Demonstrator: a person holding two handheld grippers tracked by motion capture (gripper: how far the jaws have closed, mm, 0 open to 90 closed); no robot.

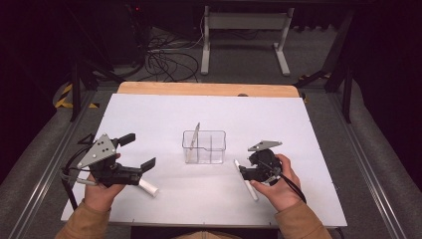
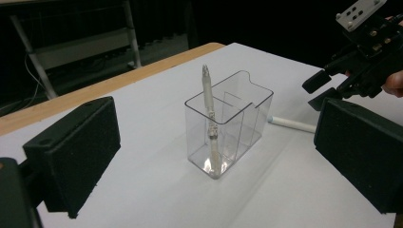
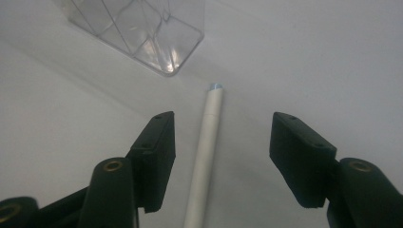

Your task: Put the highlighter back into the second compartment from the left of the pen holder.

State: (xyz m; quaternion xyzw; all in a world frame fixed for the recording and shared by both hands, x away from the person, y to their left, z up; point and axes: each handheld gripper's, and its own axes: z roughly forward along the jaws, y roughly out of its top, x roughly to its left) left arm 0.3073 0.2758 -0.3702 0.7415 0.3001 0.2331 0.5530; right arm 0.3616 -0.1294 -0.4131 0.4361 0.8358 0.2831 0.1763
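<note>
Two tools are at work over the white table. The right tool hangs low over a white pen that lies flat on the table; in the right gripper view the pen runs up between the two black jaws, nearer the jaw on that view's left, with a clear gap on each side, so the pads do not press on it. Those jaws stand about half apart, neither wide nor narrow. The pen's tip, with a small bluish end, points away from the tool toward the near corner of a clear plastic holder, which stands just beyond the jaw tips.

In the high view the holder sits between the two tools, well ahead of the left one and just beside the right one. It has dividing walls inside, and a second, slim pale pen stands tilted in its left compartment, its top leaning above the rim. The left gripper view shows that pen upright in the near compartment of the holder.

The left tool is held off to the side, its jaws spread wide and holding nothing. A short white cylinder lies on the table just under that tool, close to the person's left hand. The right hand grips the right tool from behind.
</note>
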